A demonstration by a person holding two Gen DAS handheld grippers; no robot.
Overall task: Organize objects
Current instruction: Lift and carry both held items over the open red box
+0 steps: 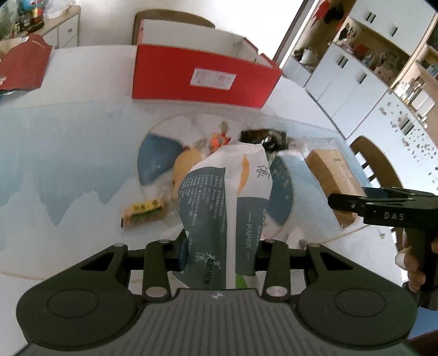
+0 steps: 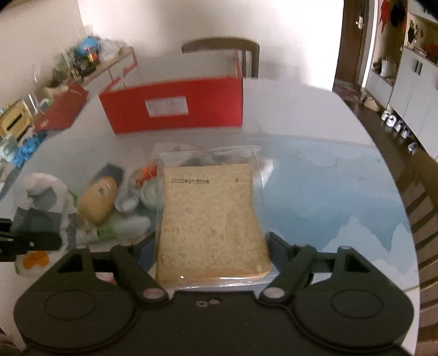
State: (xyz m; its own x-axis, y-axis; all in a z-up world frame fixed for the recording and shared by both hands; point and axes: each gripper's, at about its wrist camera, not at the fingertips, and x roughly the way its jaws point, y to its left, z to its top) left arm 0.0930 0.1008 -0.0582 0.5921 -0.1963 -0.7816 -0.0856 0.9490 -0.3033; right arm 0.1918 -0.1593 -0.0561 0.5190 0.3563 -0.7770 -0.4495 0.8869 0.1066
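My left gripper clamps tissue pack | right gripper clamps bagged bread | risk: slick wrap slips short of red box.

The box stands on the table near its far edge, a chair behind it; snack packets lie mid-table before the box.
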